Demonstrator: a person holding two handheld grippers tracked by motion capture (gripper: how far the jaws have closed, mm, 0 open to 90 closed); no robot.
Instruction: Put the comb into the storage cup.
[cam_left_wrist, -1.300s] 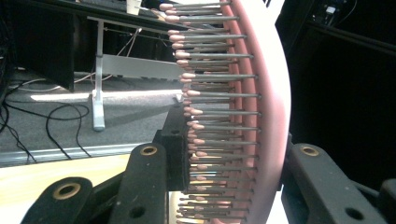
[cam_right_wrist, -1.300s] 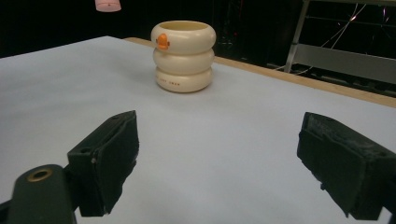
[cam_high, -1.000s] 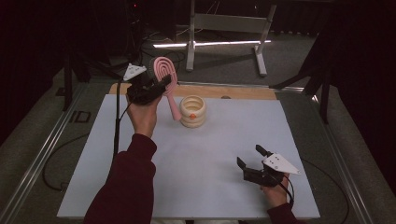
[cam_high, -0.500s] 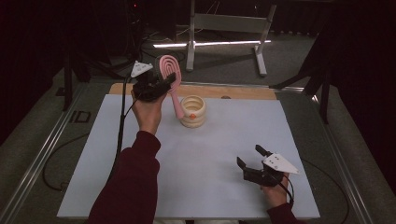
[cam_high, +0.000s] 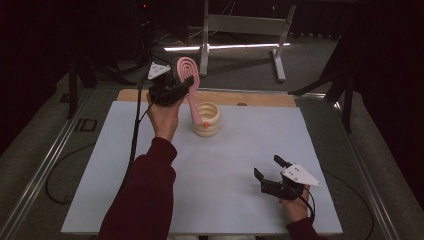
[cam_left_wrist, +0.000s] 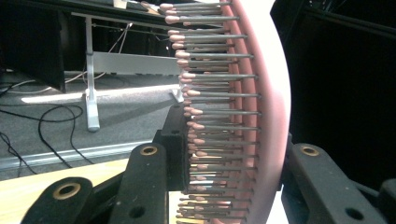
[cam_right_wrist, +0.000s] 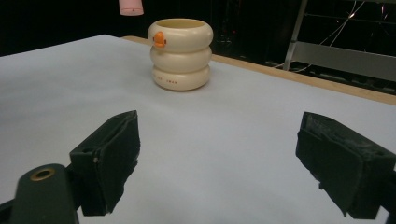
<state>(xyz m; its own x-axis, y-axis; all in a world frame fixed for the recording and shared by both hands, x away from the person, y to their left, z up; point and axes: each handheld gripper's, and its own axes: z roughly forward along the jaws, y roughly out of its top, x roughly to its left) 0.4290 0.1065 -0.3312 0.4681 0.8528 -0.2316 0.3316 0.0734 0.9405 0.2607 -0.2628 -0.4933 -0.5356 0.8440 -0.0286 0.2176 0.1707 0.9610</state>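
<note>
A pink hairbrush (cam_high: 186, 73) is clamped by its head in my left gripper (cam_high: 172, 88), which is held up over the far left part of the white mat. In the left gripper view, the brush's bristles (cam_left_wrist: 219, 116) sit between the two jaws of the left gripper (cam_left_wrist: 233, 156). The handle (cam_high: 193, 104) hangs down toward a cream ribbed cup (cam_high: 206, 120). In the right gripper view, the handle's end (cam_right_wrist: 130, 6) hovers up and left of the cup (cam_right_wrist: 180, 53). My right gripper (cam_high: 267, 167) rests open and empty near the front right; its jaws (cam_right_wrist: 217, 149) stand wide apart.
The white mat (cam_high: 150, 165) lies on a table with a wooden strip (cam_high: 260, 99) along its far edge. A metal stand (cam_high: 240, 25) rises behind the table on the dark floor. A cable (cam_high: 134, 145) trails from my left gripper.
My left gripper has carried the brush slightly right and farther away, which brings its handle closer over the cup. The right gripper has stayed still.
</note>
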